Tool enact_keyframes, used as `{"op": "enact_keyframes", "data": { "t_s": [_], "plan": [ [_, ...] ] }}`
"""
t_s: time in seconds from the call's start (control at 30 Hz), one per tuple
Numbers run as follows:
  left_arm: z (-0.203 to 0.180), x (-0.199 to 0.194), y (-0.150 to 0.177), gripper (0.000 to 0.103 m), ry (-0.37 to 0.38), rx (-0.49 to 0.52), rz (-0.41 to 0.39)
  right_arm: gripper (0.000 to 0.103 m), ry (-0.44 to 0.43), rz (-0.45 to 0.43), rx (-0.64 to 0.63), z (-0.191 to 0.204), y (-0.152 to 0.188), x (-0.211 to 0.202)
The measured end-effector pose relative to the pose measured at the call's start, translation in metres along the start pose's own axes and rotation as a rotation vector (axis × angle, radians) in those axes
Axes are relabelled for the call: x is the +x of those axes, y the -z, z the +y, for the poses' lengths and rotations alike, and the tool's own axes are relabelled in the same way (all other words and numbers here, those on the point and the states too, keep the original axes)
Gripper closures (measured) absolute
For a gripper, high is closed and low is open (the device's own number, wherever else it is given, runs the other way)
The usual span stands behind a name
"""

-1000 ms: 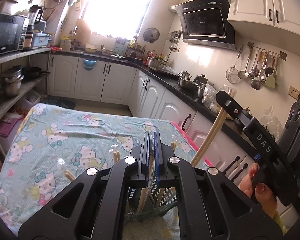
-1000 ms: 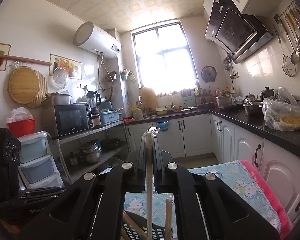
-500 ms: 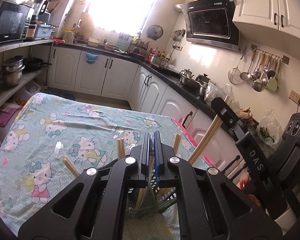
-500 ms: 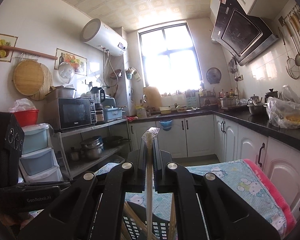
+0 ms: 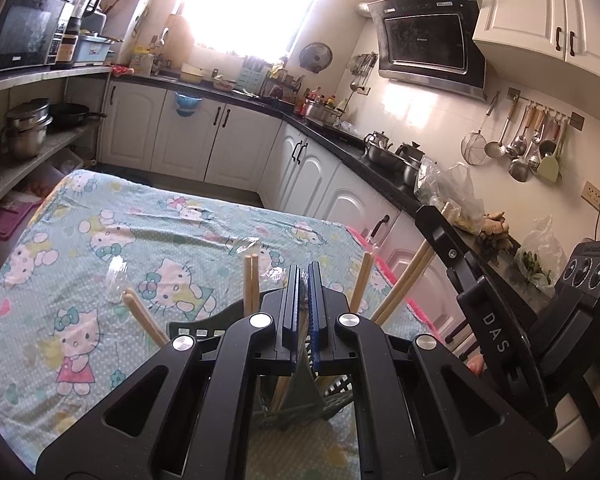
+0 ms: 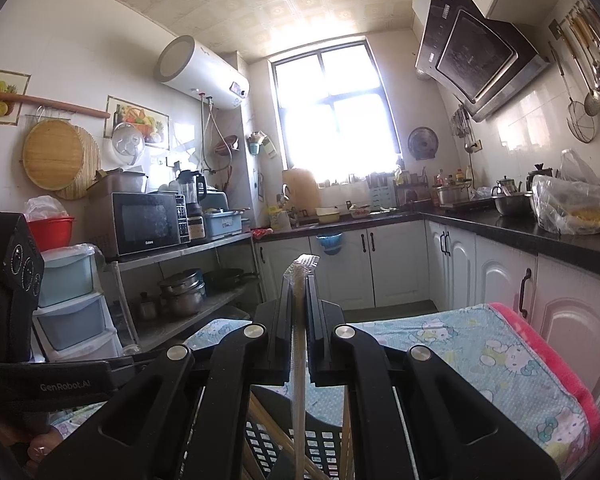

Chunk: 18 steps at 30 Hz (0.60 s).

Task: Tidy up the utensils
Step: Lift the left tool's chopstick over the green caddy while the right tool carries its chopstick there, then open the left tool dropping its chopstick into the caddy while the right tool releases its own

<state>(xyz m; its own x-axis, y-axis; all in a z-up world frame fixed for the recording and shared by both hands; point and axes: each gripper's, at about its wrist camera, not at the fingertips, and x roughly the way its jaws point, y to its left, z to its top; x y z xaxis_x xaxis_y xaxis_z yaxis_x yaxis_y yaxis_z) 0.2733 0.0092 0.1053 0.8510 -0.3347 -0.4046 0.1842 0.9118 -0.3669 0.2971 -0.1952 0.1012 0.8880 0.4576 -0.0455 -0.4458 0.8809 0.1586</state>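
A dark green slotted utensil basket (image 5: 204,330) stands on the Hello Kitty tablecloth (image 5: 100,248) with several wooden chopsticks (image 5: 251,280) upright in it. My left gripper (image 5: 303,276) is shut just above the basket, a scrap of clear plastic between its pads. My right gripper (image 6: 299,284) is shut on a plastic-wrapped chopstick pair (image 6: 299,380) whose lower end reaches into the basket (image 6: 272,448). The right gripper also shows in the left wrist view (image 5: 436,220), holding that pair slanted over the basket's right side.
Clear plastic wrappers (image 5: 115,274) lie on the cloth beyond the basket. White cabinets and a black counter (image 5: 340,140) run along the back and right. A shelf with pots (image 5: 24,132) stands at the left. The table's pink edge (image 6: 556,364) is on the right.
The left wrist view has tilted down and the basket with its chopsticks shows more fully. The right gripper has sunk lower with the wrapped pair, toward the basket.
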Motion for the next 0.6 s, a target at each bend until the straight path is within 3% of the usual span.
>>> {"op": "enact_keyframes", "data": {
  "t_s": [0.6],
  "plan": [
    [0.018,-0.006,0.006,0.101,-0.026,-0.044,0.007,0.097,0.024,0.058,0.039,-0.008,0.019,-0.001]
  ]
}}
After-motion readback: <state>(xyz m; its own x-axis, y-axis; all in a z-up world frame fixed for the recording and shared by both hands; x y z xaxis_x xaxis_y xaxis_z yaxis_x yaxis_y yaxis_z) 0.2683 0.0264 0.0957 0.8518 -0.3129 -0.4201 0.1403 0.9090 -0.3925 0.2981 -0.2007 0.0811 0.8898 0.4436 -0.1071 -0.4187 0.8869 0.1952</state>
